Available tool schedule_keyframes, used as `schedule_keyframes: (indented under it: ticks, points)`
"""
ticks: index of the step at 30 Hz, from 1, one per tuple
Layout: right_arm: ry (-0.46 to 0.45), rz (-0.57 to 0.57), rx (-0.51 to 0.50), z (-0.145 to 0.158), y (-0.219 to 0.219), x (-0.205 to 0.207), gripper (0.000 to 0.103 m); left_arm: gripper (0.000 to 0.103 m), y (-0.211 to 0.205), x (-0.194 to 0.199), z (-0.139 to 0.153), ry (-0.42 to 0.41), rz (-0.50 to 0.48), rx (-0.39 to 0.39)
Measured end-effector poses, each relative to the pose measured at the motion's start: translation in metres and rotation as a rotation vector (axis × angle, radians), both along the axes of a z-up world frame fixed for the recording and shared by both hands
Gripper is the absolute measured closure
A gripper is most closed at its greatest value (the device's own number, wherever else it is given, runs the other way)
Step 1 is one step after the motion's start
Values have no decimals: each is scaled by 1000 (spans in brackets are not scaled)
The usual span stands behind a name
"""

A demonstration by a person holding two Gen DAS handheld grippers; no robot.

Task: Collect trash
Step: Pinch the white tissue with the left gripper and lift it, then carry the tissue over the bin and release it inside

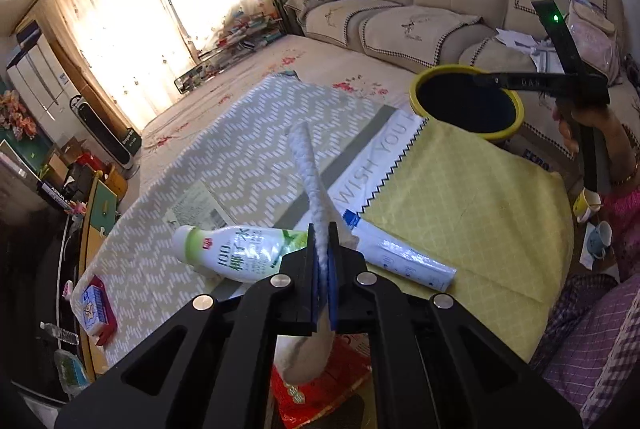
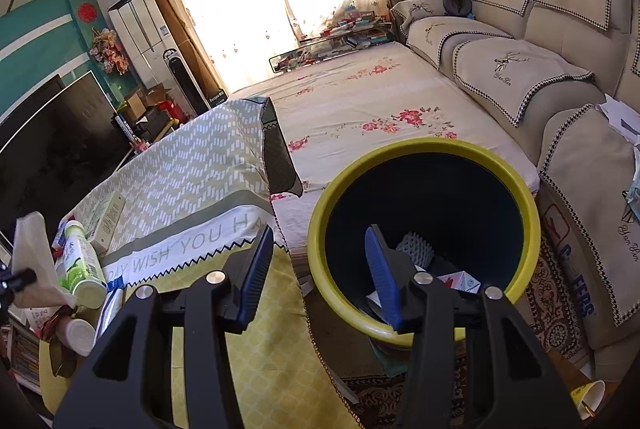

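My left gripper [image 1: 322, 229] is shut on a white crumpled tissue [image 1: 310, 165] and holds it above the table; the tissue also shows at the left edge of the right wrist view [image 2: 30, 261]. Below it lie a green-and-white bottle [image 1: 236, 253] and a white tube [image 1: 404, 253]. My right gripper [image 2: 320, 241] is open and empty, over the near rim of the yellow-rimmed dark trash bin [image 2: 328, 197]. The bin holds some scraps of paper [image 2: 460, 279]. The right gripper shows above the bin [image 1: 464, 77] in the left wrist view.
The table carries a yellow cloth [image 1: 472, 189] and a grey patterned cloth [image 1: 248, 149]. A small red and blue box [image 1: 96, 309] lies at its left edge. A beige sofa [image 2: 520, 69] stands to the right, a floral-covered surface [image 2: 360, 101] behind the bin, a TV [image 2: 52, 137] at left.
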State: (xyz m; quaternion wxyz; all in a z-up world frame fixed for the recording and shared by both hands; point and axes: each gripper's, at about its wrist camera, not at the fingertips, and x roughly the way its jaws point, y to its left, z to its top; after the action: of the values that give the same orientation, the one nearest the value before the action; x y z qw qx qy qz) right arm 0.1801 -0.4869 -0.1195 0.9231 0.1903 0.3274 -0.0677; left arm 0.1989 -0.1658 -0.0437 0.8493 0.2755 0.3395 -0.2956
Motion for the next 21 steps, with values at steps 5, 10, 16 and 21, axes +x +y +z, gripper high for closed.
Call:
schedule_keyframes:
  ticks: [5,10,16,21]
  points:
    - [-12,6,1,4,-1,-4,57,99,-2,-9,31,-58,15,-41]
    - [-22,5,1,5,-4,-9,57,99,-14,-13,59,-103,7,-89]
    - [-39,-14,-4,10,-14,-16,57,99,-46,-16,81,-110,-43,-134]
    - [-62,-70,-15,12,-34,-30,57,99,-95,-20,90,-99,-122,-169]
